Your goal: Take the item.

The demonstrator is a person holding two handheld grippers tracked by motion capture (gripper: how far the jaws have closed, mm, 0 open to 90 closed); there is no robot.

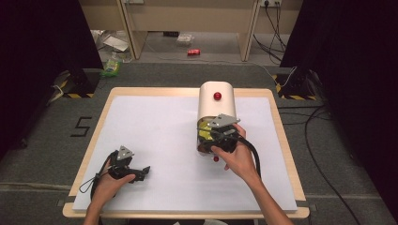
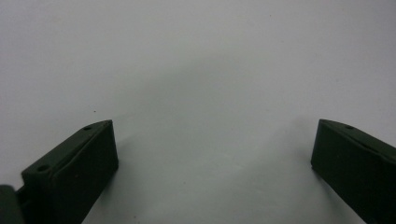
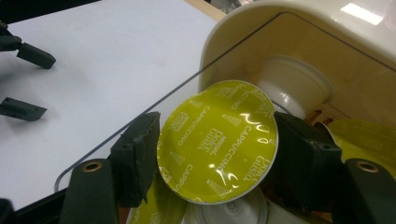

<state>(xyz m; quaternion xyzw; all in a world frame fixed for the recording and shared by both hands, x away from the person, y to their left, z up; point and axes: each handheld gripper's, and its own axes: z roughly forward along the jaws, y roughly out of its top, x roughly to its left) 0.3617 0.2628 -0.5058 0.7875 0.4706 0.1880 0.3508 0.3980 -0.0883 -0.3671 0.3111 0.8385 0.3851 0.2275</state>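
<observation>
A cream, round-topped container point(image 1: 216, 105) with a red knob point(image 1: 217, 96) lies on the white sheet with its open end facing me. My right gripper point(image 1: 211, 138) reaches into that opening. In the right gripper view it point(image 3: 217, 126) is shut on a coffee capsule point(image 3: 217, 142) with a yellow-green foil lid, one pad on each side of its rim. A white capsule point(image 3: 292, 86) and more yellow-green ones sit behind and below it. My left gripper point(image 1: 143, 171) rests on the sheet at the front left, and its jaws point(image 2: 212, 140) stand wide apart with nothing between them.
The container's clear flap point(image 3: 140, 116) lies folded down on the white sheet point(image 1: 155, 136), with a small red knob point(image 1: 216, 159) by my right hand. A wooden board point(image 1: 281, 140) frames the sheet. Cables trail from both grippers. Boxes and a red can point(image 1: 193, 52) lie on the floor behind.
</observation>
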